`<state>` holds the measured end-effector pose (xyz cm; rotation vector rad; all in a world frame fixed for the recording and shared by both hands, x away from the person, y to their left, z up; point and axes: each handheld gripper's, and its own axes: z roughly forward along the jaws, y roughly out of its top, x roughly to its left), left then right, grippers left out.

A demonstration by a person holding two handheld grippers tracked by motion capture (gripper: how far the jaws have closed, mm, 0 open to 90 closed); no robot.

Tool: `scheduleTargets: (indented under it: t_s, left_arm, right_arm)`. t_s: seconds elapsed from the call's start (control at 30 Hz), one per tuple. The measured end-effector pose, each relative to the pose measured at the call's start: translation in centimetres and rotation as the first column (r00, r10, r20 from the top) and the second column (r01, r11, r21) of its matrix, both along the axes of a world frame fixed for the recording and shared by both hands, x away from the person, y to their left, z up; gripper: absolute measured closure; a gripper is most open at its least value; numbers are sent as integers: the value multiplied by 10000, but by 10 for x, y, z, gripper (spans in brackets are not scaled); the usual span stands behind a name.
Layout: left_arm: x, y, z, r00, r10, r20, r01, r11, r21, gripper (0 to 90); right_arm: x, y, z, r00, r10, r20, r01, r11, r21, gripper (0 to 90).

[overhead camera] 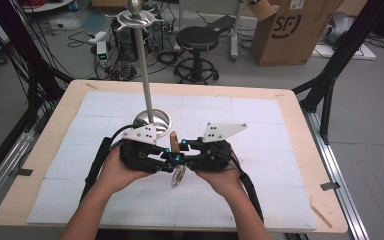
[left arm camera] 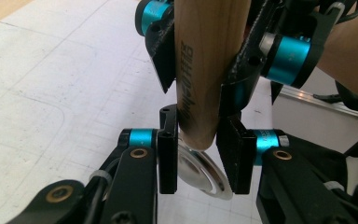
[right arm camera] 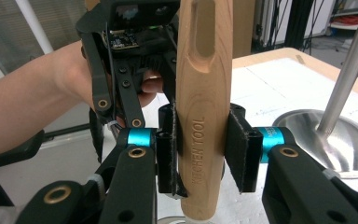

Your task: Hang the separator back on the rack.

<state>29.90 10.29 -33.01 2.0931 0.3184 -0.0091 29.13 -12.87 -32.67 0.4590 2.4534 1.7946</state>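
— Wooden handle (right arm camera: 204, 116) first, since everything here hangs on it: where does it sit?

— Over the near middle of the white mat (overhead camera: 260, 200), held up between the two grippers, with the tall metal stand (overhead camera: 143, 65) and its round base (overhead camera: 152, 120) just behind them. It is one end of a kitchen tool; a shiny metal disc (left arm camera: 204, 172) hangs at the lower end.

— And its long axis?

— Roughly upright in both gripper views, crossing each pair of jaws at about a right angle. In the high view the wood tip points up and away, the disc down toward the person.

— Which gripper has it?

— The right gripper (right arm camera: 204, 154) is clamped on it, pads pressed flat to both sides around the printed lettering. The left gripper (left arm camera: 199, 154) comes from the opposite side, lower down, near where wood meets disc. Its jaws bracket that end closely, yet small gaps show, so I judge them not fully closed on it.

— So the next move depends on what?

— Probably on the left jaws closing squarely across that upright axis, below the right grip.
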Motion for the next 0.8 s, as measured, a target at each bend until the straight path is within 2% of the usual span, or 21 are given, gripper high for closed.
scheduleTargets:
  t_s: [0.03,0.07,0.13,0.17,0.23,0.33,0.5,0.53,0.63,0.7,0.77,0.8]
  left_arm:
    - [0,0,0,10000,3,5,-3,10000,49,698]
    - [0,0,-1,9999,60,-82,-60,9999,-101,693]
    - [1,1,-1,9997,29,-245,-31,9999,-101,639]
    - [1,2,-1,9998,39,-199,-40,10000,-20,624]
    - [2,6,-3,9993,38,-359,-44,9998,-173,618]
    - [2,16,-6,9988,339,-347,-341,9994,-66,570]
    - [4,37,-11,9956,912,-209,-908,9957,180,510]
    - [4,46,-13,9932,1158,-123,-1156,9932,148,470]
    - [3,55,-16,9919,1272,-12,-1272,9918,101,423]
    - [3,63,-20,9877,1558,125,-1560,9876,163,403]
    - [3,72,-25,9839,1741,407,-1757,9836,403,365]
    - [4,76,-28,9821,1844,389,-1858,9818,385,363]
  right_arm:
    - [0,0,0,10000,-12,25,13,10000,-53,680]
    - [0,0,0,10000,-34,-17,34,10000,-84,680]
    - [2,0,1,9999,-75,91,77,9998,-163,680]
    - [4,-1,2,9999,-125,68,126,9999,-86,681]
    - [5,-3,3,9998,-173,49,173,9998,-73,680]
    - [10,-7,5,9996,-274,-39,274,9996,0,680]
    - [19,-13,10,9992,-367,-178,367,9993,-13,680]
    - [23,-14,13,9988,-433,-218,431,9991,-59,680]
    - [26,-16,16,9988,-434,-239,432,9990,-73,680]
    - [30,-17,18,9985,-459,-293,456,9989,-97,680]
    - [33,-19,22,9984,-509,-262,505,9986,-183,680]
    - [35,-19,23,9983,-509,-277,503,9985,-234,680]
